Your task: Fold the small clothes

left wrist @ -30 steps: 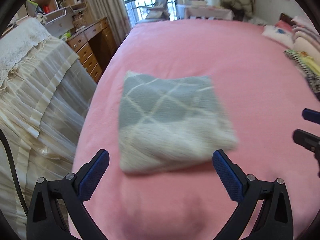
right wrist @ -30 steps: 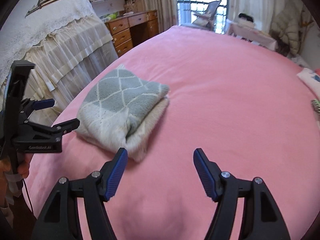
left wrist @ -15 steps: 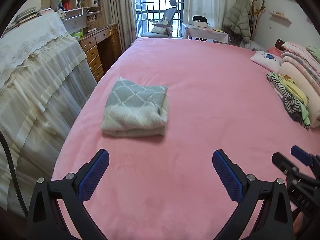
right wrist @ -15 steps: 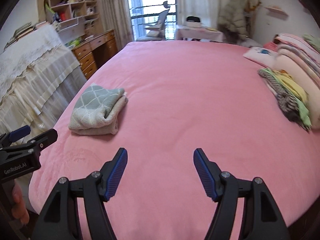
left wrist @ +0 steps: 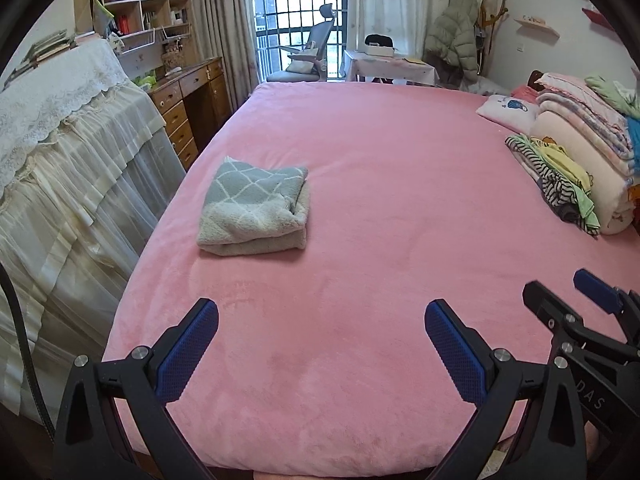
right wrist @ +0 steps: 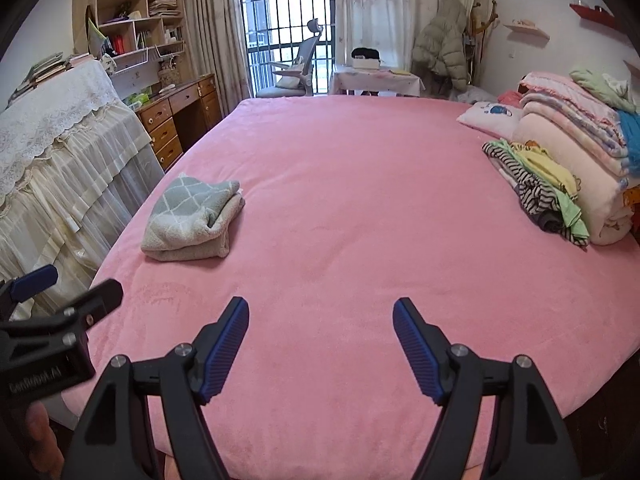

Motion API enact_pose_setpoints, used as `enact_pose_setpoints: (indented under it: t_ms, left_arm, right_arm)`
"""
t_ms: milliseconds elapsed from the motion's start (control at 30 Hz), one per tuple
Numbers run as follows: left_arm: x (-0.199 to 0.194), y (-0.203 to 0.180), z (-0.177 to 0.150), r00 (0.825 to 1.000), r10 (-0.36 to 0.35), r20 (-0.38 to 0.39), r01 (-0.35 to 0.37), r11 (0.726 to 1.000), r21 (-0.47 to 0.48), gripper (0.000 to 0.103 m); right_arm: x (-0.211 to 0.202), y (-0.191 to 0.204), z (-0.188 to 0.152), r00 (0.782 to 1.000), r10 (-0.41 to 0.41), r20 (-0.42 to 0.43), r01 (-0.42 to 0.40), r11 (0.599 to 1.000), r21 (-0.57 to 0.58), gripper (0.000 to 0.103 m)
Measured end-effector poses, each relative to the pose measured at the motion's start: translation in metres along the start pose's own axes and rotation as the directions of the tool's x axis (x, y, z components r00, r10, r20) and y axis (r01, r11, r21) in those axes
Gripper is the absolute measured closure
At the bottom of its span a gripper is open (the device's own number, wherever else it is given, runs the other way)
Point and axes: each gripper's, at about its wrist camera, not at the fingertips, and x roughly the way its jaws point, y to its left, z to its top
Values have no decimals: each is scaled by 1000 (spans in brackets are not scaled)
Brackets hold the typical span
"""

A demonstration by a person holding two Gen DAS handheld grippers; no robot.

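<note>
A folded grey garment with a white diamond pattern point(left wrist: 256, 208) lies on the pink bed point(left wrist: 380, 208), near its left edge. It also shows in the right wrist view point(right wrist: 194, 220). My left gripper point(left wrist: 320, 340) is open and empty, held back over the near edge of the bed, well short of the garment. My right gripper point(right wrist: 320, 340) is open and empty, also at the near edge, to the right of the garment. Each gripper shows in the other's view, the right one point(left wrist: 576, 316) and the left one point(right wrist: 64, 300).
A pile of loose small clothes point(left wrist: 556, 176) lies at the bed's right side against stacked blankets point(left wrist: 588, 128) and a pillow point(left wrist: 508, 108). A lace-covered piece of furniture point(left wrist: 72, 152) and a wooden desk point(left wrist: 188, 100) stand left of the bed.
Both grippers have pulled back from the folded garment toward the near edge of the bed. The garment stays folded where it lay.
</note>
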Motion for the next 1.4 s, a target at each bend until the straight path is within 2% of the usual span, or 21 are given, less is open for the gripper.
enact_pose_setpoints:
  t_ms: [167, 400, 733, 1400]
  left_arm:
    - [-7, 0, -1, 1000, 2, 3, -2, 1000, -3, 0]
    - [-10, -4, -4, 999, -35, -16, 35, 999, -3, 0]
    - [-23, -19, -13, 999, -41, -10, 41, 999, 7, 0]
    - [-32, -41, -21, 999, -53, -8, 53, 999, 0, 0]
  right_arm:
    - [-7, -1, 2, 999, -26, 25, 25, 1000, 3, 23]
    - [-8, -12, -4, 998, -59, 6, 59, 998, 20, 23]
    - [-12, -24, -11, 994, -114, -2, 114, 993, 30, 23]
    - [-27, -33, -14, 992, -124, 23, 124, 992, 18, 23]
